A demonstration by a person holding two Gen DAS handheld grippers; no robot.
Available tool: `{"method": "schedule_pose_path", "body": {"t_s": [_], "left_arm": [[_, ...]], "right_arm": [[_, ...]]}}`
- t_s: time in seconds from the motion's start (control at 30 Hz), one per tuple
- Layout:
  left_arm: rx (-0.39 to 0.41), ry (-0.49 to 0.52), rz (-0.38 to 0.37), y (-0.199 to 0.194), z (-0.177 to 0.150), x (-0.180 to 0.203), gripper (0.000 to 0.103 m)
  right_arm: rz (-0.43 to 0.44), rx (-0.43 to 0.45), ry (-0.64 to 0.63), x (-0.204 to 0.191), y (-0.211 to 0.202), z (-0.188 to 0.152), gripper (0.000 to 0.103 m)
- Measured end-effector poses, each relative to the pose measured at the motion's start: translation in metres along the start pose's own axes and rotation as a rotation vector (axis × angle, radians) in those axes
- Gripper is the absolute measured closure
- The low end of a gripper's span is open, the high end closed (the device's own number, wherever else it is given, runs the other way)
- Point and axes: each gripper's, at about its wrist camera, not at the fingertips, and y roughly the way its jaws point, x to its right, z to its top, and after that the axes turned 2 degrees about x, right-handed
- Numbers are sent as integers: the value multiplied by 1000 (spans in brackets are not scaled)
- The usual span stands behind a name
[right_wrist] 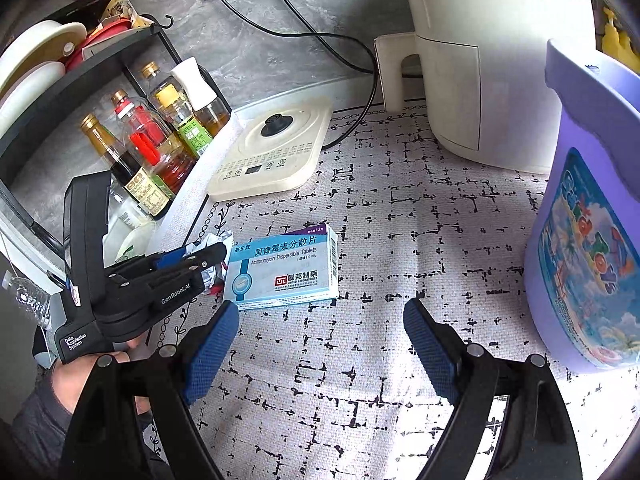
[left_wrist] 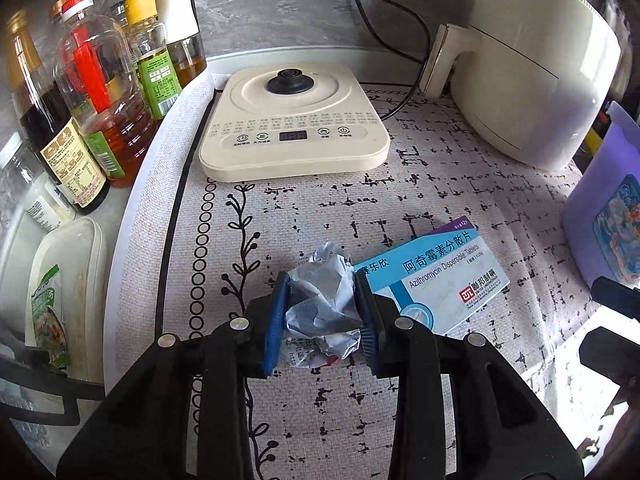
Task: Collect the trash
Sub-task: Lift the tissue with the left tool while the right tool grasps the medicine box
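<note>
Left wrist view: left gripper (left_wrist: 320, 312) pinches crumpled paper (left_wrist: 322, 300) above a patterned tablecloth (left_wrist: 420, 208). Right gripper (right_wrist: 320, 344) hangs wide and empty near the medicine box (right_wrist: 282, 266), by a grey marbled wall (right_wrist: 280, 8).

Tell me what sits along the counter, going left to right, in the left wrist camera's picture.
Oil and sauce bottles → flat cream kettle base → white air fryer → purple bin.

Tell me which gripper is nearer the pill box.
Left. The left gripper, shut on a paper wad, sits right beside the pill box; the right gripper hovers open, short of it.
</note>
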Motion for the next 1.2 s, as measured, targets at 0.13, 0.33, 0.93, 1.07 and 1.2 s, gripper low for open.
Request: {"method": "schedule_pose_path", "body": {"t_s": [0.13,0.33,0.93,1.07,1.2], "left_arm": [[-12,41,-55,-7,-11,13,71],[-16,100,-134,-20,-21,34,71],[29,38,-23,-27,-4,-3,71],[24,17,-1,-25,-6,-12,71],[18,2,21,-21,-6,-18,71]], "right_arm": [[-35,13,29,2,-15,-12,20],[-82,30,74,8,-34,-28,20],[-37,-27,76,-4,19,-32,19],[-18,-37,74,-8,42,-25,12],[-11,-46,71,-13,62,-16,8]]}}
